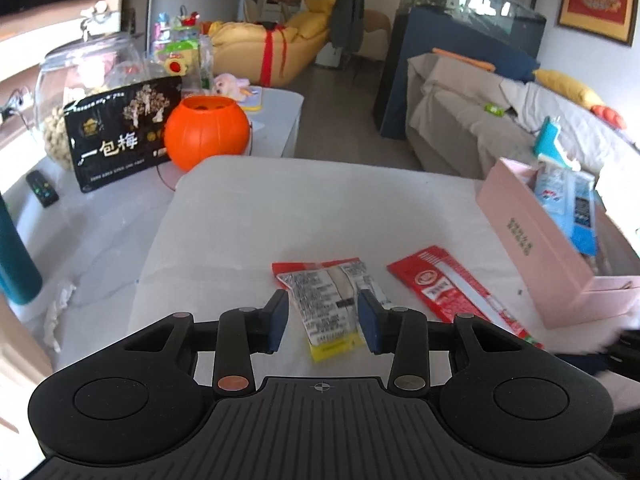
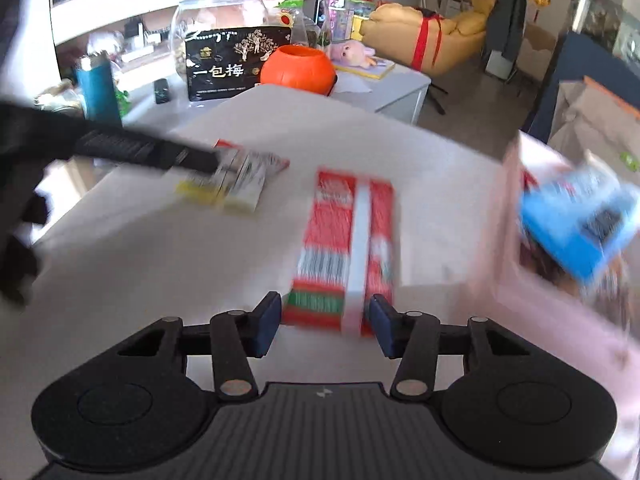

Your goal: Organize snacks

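A small snack packet [image 1: 334, 304], red, clear and yellow, lies flat on the white table [image 1: 280, 216]. My left gripper [image 1: 323, 320] is open, its blue pads on either side of the packet's near end. A long red packet [image 1: 460, 296] lies to its right. In the right wrist view my right gripper [image 2: 323, 326] is open over the near end of the long red packet [image 2: 348, 248]. The small packet [image 2: 240, 184] and the left gripper [image 2: 218, 168] show at the left, blurred. A pink box [image 1: 552, 256] at the right holds blue packets [image 1: 568, 200].
An orange pumpkin bucket [image 1: 206, 134], a black plum bag [image 1: 120, 132], a glass jar [image 1: 80, 76] and a remote [image 1: 42, 194] sit on a lower table at the left. A teal bottle [image 1: 14, 256] stands at the far left. A sofa [image 1: 500, 120] lies beyond the table.
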A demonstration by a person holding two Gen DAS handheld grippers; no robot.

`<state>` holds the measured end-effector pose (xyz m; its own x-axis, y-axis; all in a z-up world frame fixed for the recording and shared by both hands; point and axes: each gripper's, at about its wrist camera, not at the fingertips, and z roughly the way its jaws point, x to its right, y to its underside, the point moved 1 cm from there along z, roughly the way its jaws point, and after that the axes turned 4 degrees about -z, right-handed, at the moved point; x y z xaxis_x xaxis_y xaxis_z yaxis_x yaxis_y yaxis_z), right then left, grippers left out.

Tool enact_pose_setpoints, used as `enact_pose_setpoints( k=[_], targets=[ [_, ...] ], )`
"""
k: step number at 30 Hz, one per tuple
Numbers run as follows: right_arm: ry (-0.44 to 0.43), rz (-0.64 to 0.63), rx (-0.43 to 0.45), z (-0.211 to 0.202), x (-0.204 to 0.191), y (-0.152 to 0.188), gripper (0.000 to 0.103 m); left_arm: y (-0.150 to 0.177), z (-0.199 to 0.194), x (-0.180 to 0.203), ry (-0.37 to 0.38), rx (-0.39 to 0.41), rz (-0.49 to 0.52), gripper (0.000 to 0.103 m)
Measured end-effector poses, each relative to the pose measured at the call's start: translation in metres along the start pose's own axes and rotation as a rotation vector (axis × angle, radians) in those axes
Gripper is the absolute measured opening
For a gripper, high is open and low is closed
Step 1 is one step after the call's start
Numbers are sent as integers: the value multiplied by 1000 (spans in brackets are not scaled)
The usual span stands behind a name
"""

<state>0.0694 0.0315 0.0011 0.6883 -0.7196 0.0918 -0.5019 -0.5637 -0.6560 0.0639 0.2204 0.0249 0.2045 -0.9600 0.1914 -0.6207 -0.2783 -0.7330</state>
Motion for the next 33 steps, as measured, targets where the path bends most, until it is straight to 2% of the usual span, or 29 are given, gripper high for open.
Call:
enact_pose_setpoints(
  k=[3, 6, 8, 10, 12, 15, 17, 19, 22, 23, 24, 25, 30, 33],
  targets=[
    [14, 75, 4, -17, 23, 24, 48, -2, 14, 5, -32, -20, 16, 43],
    [5, 113, 25, -31, 40, 38, 49, -7, 30, 8, -40, -23, 15, 48],
    [-6, 104, 46, -37, 43, 39, 57, -11, 39, 10, -35, -18, 12, 48],
    [-5, 78, 91, -41, 39, 31, 73, -13, 44, 15, -18, -19, 23, 48],
    [-14, 78, 113, -33, 35, 18, 77, -12, 45, 19, 23, -34, 58, 47],
    [-62, 133, 84, -6, 30, -5, 77, -4, 38, 22, 44, -56, 118, 43],
    [-80, 163, 62, 13, 26, -17, 77, -1, 32, 17, 48, -77, 121, 43],
    [-63, 167, 43, 32, 19, -28, 77, 2, 24, 11, 44, -86, 109, 43],
    [6, 142, 69, 45, 7, -32, 77, 0, 12, -2, 62, -63, 24, 43],
    [20, 131, 70, 45, 4, -31, 74, -3, 9, -7, 69, -52, -12, 43],
    [21, 112, 76, 41, 1, -28, 62, -6, 9, -10, 69, -43, -43, 43],
    [12, 88, 77, 36, -1, -25, 56, -9, 11, -11, 63, -37, -63, 43],
    [-57, 71, 67, -4, 3, 14, 53, -24, 37, -6, 60, -26, -159, 43],
    [-20, 108, 67, -31, 20, 45, 53, -28, 56, 6, 43, -29, -143, 45]
  ],
)
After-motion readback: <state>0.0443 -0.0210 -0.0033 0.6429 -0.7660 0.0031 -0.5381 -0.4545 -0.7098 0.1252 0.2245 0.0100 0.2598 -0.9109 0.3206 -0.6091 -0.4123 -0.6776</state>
